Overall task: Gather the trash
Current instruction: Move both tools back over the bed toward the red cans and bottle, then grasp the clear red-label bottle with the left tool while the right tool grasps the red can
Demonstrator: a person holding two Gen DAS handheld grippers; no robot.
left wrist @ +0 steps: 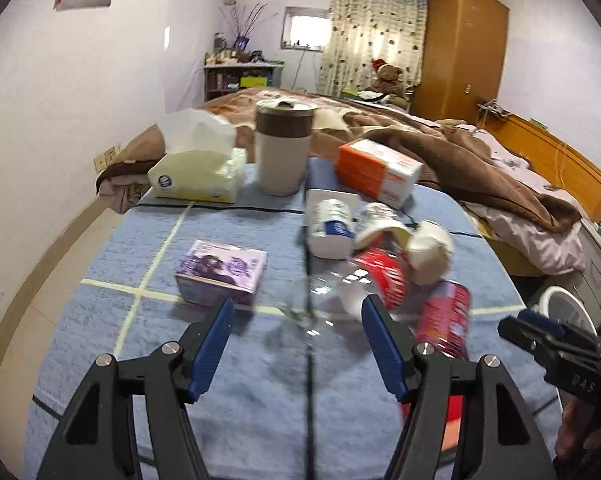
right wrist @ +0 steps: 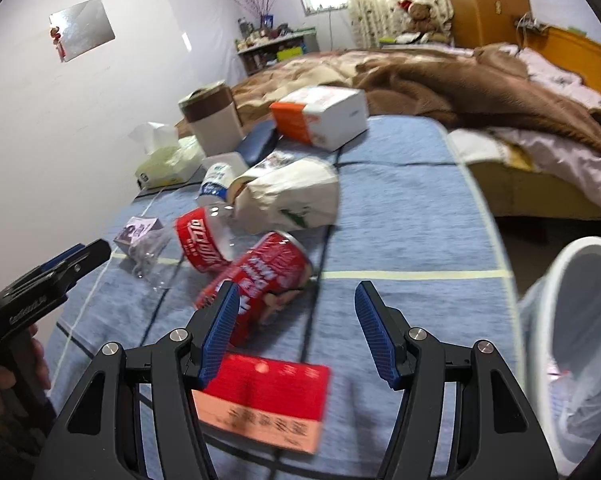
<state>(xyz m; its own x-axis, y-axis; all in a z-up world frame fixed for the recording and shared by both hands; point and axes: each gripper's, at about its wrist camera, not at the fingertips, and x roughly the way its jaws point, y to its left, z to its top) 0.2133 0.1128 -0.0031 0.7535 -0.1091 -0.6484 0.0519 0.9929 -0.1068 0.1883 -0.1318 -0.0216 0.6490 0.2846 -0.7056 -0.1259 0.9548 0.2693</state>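
Note:
Trash lies on a blue tablecloth (left wrist: 228,360): a clear plastic bottle with a red label (left wrist: 364,284), a red can (left wrist: 444,320), a crumpled white paper cup (left wrist: 428,252), a white bottle with a blue label (left wrist: 328,224) and a purple box (left wrist: 222,272). My left gripper (left wrist: 296,316) is open and empty, above the cloth just before the clear bottle. My right gripper (right wrist: 294,304) is open and empty, over the red can (right wrist: 268,276); a red and pink box (right wrist: 264,404) lies below it. A crumpled white bag (right wrist: 288,196) and the red-labelled bottle (right wrist: 200,244) lie beyond.
A white bin with a liner (right wrist: 572,344) stands right of the table. A tissue box (left wrist: 198,176), a brown and white canister (left wrist: 282,148) and an orange and white box (left wrist: 376,172) stand at the back. A bed with brown blankets (left wrist: 480,160) lies behind.

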